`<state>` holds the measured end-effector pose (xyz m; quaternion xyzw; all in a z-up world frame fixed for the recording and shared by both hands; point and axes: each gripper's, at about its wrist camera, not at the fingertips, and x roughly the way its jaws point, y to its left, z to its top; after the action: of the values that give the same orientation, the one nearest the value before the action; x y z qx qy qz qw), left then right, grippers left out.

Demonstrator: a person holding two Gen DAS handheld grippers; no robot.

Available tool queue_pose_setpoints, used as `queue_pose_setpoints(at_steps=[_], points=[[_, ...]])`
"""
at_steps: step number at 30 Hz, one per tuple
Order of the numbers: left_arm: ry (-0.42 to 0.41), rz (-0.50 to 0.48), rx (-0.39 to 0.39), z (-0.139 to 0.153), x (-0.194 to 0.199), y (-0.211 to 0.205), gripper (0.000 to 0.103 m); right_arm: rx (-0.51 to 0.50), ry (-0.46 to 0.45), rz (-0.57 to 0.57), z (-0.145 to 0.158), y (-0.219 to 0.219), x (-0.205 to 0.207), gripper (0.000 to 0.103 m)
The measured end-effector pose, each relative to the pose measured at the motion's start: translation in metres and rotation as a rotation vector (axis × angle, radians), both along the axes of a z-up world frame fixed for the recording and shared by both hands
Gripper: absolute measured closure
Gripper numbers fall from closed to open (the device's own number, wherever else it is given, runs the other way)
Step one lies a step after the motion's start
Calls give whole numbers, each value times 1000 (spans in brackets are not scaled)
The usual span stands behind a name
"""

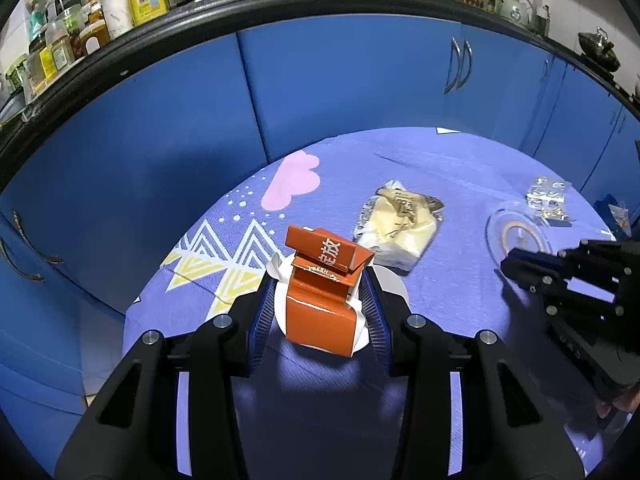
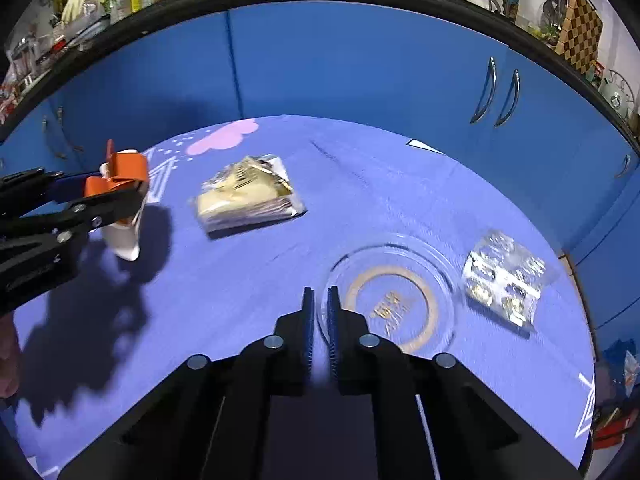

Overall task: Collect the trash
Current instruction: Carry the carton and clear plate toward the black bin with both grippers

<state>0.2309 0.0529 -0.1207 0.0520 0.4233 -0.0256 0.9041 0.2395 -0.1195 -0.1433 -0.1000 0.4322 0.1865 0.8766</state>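
Note:
My left gripper point(image 1: 320, 280) is shut on an orange and white carton point(image 1: 320, 312), held upright just above the purple tablecloth point(image 1: 460, 168). The right wrist view shows that carton point(image 2: 126, 168) and the left gripper point(image 2: 120, 196) at the left edge. My right gripper point(image 2: 321, 294) is shut on the left rim of a clear round plastic lid point(image 2: 390, 304), which lies flat on the cloth. A yellowish crumpled wrapper point(image 2: 248, 196) lies between the two grippers. A clear crinkled packet point(image 2: 504, 276) sits to the right of the lid.
Blue cabinet doors point(image 2: 360, 60) with metal handles curve behind the table. A dark-edged counter point(image 1: 120, 44) above them carries several bottles and jars. The cloth-covered table ends near the cabinets at the back and right.

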Motion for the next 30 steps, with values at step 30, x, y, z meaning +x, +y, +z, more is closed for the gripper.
queue_pose_setpoints(at_steps=[30], points=[[-57, -135, 1, 45, -65, -79, 59, -4, -160, -36, 73, -65, -112, 101]])
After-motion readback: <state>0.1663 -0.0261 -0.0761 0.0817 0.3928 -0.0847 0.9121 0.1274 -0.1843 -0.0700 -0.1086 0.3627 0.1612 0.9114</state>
